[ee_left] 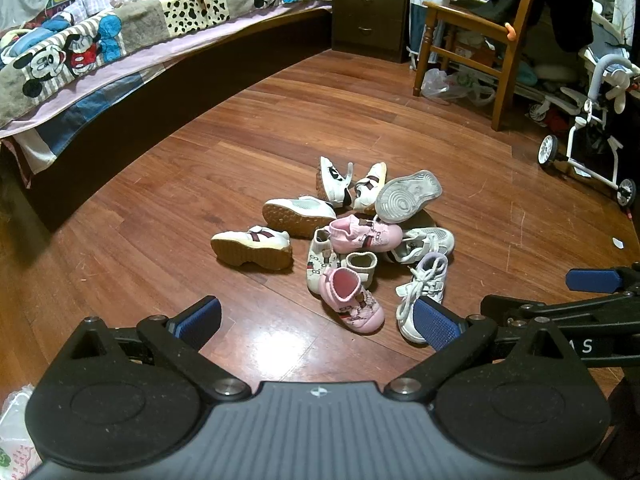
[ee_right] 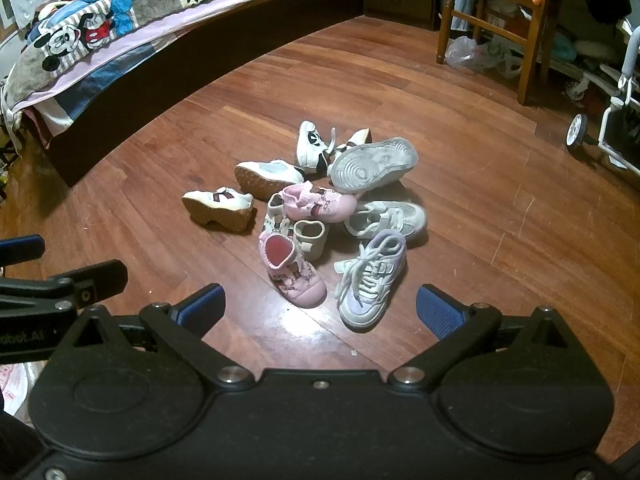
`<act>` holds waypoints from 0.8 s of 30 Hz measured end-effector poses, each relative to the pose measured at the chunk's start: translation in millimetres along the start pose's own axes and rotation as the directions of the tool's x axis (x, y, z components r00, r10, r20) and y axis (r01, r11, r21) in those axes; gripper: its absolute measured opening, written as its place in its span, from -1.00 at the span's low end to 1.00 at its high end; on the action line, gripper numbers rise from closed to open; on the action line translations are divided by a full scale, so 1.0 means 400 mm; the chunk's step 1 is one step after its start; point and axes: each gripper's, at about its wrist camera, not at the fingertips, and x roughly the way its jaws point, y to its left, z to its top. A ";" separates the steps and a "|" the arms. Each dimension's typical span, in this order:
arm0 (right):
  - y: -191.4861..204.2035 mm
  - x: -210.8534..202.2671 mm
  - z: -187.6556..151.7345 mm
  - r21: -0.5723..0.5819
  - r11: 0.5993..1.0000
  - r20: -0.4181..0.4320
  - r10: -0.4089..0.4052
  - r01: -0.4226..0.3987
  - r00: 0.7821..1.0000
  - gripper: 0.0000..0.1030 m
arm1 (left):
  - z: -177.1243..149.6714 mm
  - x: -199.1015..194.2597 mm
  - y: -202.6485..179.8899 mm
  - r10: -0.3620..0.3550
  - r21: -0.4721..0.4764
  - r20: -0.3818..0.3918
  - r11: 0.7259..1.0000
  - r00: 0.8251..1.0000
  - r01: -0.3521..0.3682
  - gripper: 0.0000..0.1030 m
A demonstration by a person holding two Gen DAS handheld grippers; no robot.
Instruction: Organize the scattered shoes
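Note:
Several small children's shoes lie heaped on the wooden floor ahead of both grippers. Nearest is a pink shoe, with a white and lilac laced sneaker to its right. A second pink shoe lies on the pile. A grey sole faces up at the back. A white shoe with a tan sole lies at the left. My left gripper is open and empty just short of the pile. My right gripper is open and empty too.
A bed with a patchwork quilt runs along the left. A dark nightstand stands at the back, a wooden chair at the right with plastic bags under it. A white stroller stands at the far right.

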 end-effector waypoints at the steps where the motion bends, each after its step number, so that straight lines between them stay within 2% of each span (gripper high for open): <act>1: -0.001 0.001 0.001 0.001 1.000 -0.001 0.001 -0.001 1.000 1.00 | 0.000 0.000 0.000 0.000 0.000 0.000 1.000 1.000 0.000 0.99; 24: -0.006 0.011 0.003 0.013 1.000 -0.029 0.004 -0.004 1.000 1.00 | 0.005 0.002 0.020 -0.006 0.001 -0.009 1.000 1.000 0.006 0.99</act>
